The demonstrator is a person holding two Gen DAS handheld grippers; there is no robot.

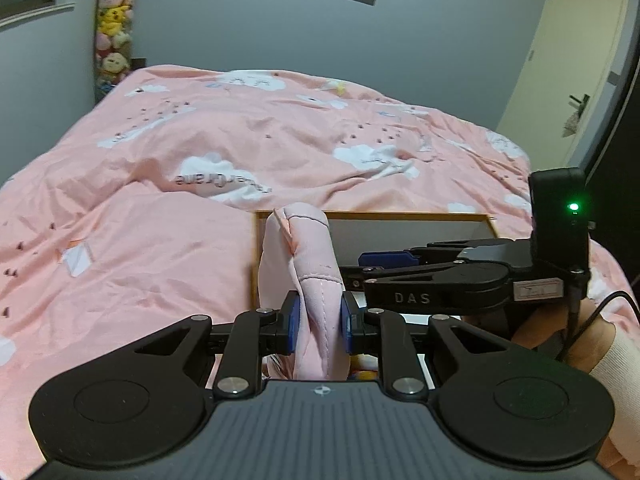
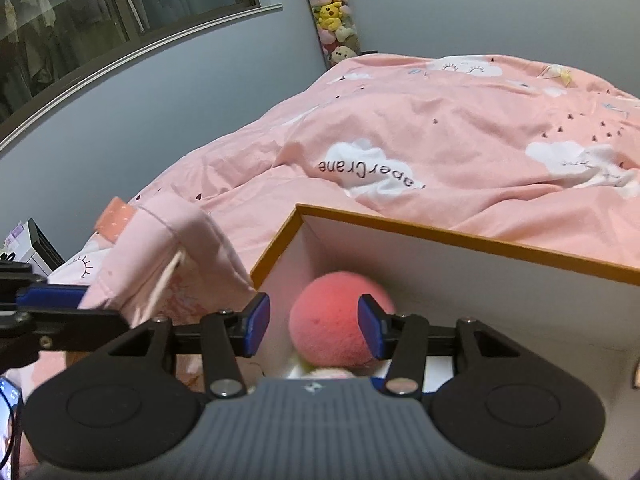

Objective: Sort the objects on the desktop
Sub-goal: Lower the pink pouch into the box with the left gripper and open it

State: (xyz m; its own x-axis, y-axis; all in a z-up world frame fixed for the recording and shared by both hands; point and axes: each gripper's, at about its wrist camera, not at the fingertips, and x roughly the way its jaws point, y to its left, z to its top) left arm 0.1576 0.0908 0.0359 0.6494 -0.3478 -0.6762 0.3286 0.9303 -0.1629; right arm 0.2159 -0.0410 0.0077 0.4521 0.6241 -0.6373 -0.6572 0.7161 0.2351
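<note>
A pink fabric pouch (image 1: 310, 264) stands upright between the blue pads of my left gripper (image 1: 320, 320), which is shut on its lower part. Just behind it lies a white box with an orange rim (image 1: 372, 213). From the right, my right gripper (image 1: 372, 266) reaches over that box. In the right wrist view a pink foam ball (image 2: 328, 320) rests inside the box (image 2: 460, 236), between the pads of my right gripper (image 2: 316, 326). The left pad stands clear of the ball, so the jaws are open. The pouch (image 2: 168, 248) hangs at the left, outside the box.
Everything sits on a bed with a pink cloud-print duvet (image 1: 240, 140). Plush toys (image 1: 114, 28) hang in the far corner, and a door (image 1: 576, 52) is at the right. A hand with a white sleeve (image 1: 608, 352) holds the right gripper. A phone screen (image 2: 6, 396) shows at the lower left.
</note>
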